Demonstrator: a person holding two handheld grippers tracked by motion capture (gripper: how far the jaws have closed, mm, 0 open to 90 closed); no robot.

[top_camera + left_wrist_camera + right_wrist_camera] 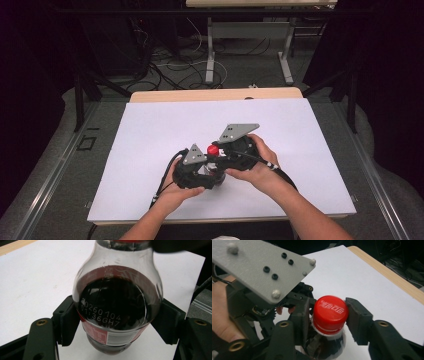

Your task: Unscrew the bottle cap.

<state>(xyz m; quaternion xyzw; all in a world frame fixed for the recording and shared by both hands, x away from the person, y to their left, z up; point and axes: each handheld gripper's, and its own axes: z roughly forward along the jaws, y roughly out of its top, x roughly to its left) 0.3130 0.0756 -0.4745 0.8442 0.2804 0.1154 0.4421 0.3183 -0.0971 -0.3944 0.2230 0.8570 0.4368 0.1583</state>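
Cola bottle (116, 307) upright on the white table sheet (150, 130), left gripper (116, 322) clamped on its body. Right gripper (329, 315) jaws flank the red cap (330, 313) — pads touching it, grip looks loose. Cap not yet off — unscrewing remains, by my reading.

This looks like a lab or recording room: a white-covered tabletop (150, 130) sits between black curtains (30, 75), with loose cables (175, 65) and, probably, another desk's legs (210, 55) at top center.
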